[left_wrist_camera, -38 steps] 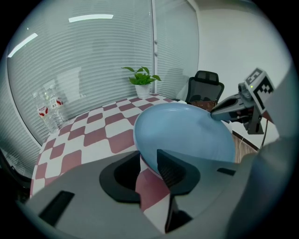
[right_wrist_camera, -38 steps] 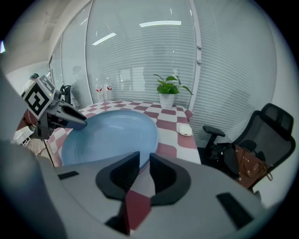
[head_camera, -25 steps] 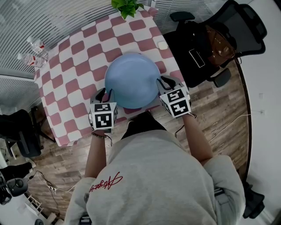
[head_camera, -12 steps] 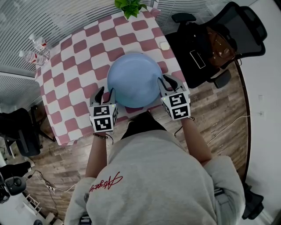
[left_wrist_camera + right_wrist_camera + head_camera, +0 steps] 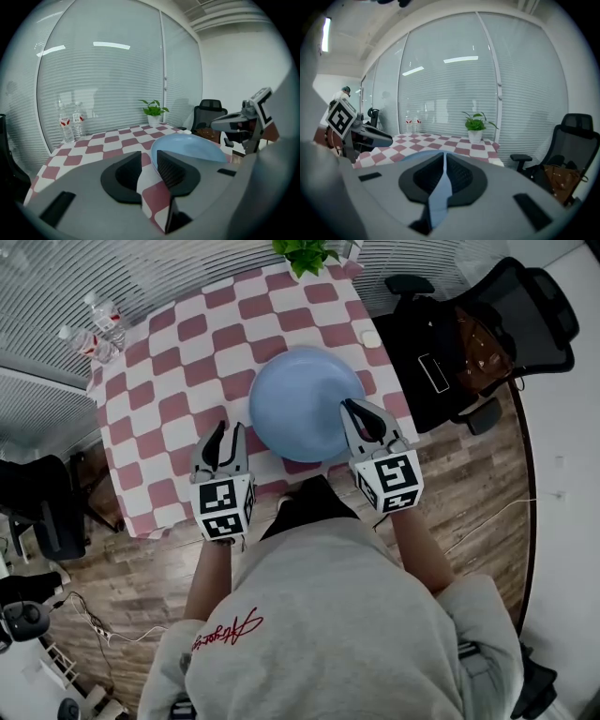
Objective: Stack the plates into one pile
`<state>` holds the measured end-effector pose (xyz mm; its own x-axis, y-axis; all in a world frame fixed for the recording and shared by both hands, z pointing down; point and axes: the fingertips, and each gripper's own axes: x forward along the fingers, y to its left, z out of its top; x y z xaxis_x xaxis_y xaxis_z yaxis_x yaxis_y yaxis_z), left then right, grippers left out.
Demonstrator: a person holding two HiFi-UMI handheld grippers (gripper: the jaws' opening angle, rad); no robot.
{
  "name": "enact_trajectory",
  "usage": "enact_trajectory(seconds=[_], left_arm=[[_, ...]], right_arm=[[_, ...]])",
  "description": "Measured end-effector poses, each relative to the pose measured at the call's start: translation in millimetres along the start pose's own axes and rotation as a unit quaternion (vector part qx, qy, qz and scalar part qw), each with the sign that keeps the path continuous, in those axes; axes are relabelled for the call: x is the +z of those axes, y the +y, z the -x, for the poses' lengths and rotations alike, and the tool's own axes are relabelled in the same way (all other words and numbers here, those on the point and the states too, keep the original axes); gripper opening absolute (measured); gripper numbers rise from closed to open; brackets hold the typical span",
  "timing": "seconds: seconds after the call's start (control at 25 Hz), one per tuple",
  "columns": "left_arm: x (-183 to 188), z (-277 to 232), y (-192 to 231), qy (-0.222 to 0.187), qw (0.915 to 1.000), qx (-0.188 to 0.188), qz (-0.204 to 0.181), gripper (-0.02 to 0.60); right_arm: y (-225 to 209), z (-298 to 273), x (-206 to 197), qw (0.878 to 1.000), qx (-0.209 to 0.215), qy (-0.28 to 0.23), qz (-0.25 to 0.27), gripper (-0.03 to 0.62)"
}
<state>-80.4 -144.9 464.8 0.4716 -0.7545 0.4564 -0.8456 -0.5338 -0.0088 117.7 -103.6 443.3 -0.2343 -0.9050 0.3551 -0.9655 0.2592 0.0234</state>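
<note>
Blue plate (image 5: 305, 401), likely stiff, slick and breakable, best gripped at opposite rims, lies on the checked surface (image 5: 159, 399) by its near edge toward the right corner, free of both claws: left claw (image 5: 228, 434) just narrowed yet gaping, empty; right claw (image 5: 361, 412) just closed to a slit, empty.

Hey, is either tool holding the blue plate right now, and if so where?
Nothing is held. The left tool and right tool, jaws just closing with nothing between them, hover clear of the blue plate.
</note>
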Motion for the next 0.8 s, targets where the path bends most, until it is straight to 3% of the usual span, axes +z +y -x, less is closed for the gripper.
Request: enact_trajectory(seconds=[0.36,0.6,0.8], left_arm=[[23.3,42.7,12.2,-0.055,0.9984,-0.005,-0.006,0.060],[29.4,75.5,22.9,-0.073,0.9973,0.004,-0.010,0.054],[44.8,108.1,24.1,-0.090,0.9958,-0.013,0.007,0.052]], right_arm=[[57.2,15.2,58.6,0.993,0.060,-0.101,-0.028,0.011],[101.2,23.0,75.9,0.985,0.120,-0.117,-0.037,0.011],[126.1,36.1,103.3,0.982,0.117,-0.147,-0.026,0.011]])
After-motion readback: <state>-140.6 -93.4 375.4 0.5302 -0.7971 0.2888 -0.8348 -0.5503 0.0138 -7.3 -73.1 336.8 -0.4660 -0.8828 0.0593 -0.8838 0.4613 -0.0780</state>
